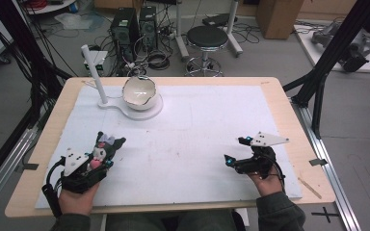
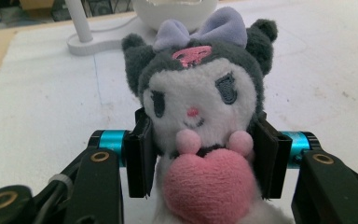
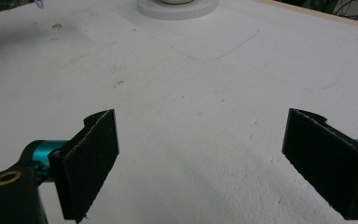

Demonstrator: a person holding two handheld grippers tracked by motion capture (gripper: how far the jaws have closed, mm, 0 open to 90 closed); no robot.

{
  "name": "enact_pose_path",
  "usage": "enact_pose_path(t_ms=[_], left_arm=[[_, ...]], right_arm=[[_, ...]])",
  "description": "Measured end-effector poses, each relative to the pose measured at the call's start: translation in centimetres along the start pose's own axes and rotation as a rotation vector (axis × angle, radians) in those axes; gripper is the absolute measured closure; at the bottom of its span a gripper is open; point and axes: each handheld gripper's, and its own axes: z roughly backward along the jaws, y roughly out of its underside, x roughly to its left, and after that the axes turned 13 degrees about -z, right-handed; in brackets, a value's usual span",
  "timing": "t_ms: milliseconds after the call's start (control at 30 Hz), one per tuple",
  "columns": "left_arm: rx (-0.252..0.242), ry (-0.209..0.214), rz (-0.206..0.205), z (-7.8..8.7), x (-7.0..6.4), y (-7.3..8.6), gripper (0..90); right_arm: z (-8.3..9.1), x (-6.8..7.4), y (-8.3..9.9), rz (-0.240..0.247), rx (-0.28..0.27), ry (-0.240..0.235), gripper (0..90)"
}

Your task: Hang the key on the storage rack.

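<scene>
A plush toy (image 2: 200,107) with a dark hood, a lilac bow and a pink heart sits at the front left of the table (image 1: 101,149). My left gripper (image 2: 205,154) is shut on the toy's body, one black pad on each side (image 1: 96,161). At the front right my right gripper (image 1: 236,150) stands wide open over the bare white mat, nothing between its pads (image 3: 93,163). A white cracked-egg bowl (image 1: 138,91) rests on a round white base at the back, beside a slanted white post (image 1: 94,72).
A white mat (image 1: 188,130) covers most of the wooden table, whose edge (image 1: 313,159) shows on the right. A wooden stick (image 1: 310,188) lies at the front right corner. Beyond the table stand a black stool (image 1: 207,41), computer towers and cables.
</scene>
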Motion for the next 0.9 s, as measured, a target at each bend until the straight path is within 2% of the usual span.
enact_pose_path(t_ms=[200, 600, 900], left_arm=[[-0.049, -0.028, -0.002, 0.6, -0.1, -0.2, 49.0], [-0.100, -0.061, -0.008, 1.5, -0.1, -0.4, 49.0], [-0.114, -0.066, -0.006, 1.6, 0.1, -0.6, 49.0]], right_arm=[[0.0, 0.0, 0.0, 0.006, -0.002, -0.001, 9.6], [-0.2, -0.1, 0.0, 0.008, -0.002, -0.002, 9.6], [-0.4, -0.3, 0.0, 0.009, 0.001, -0.004, 9.6]])
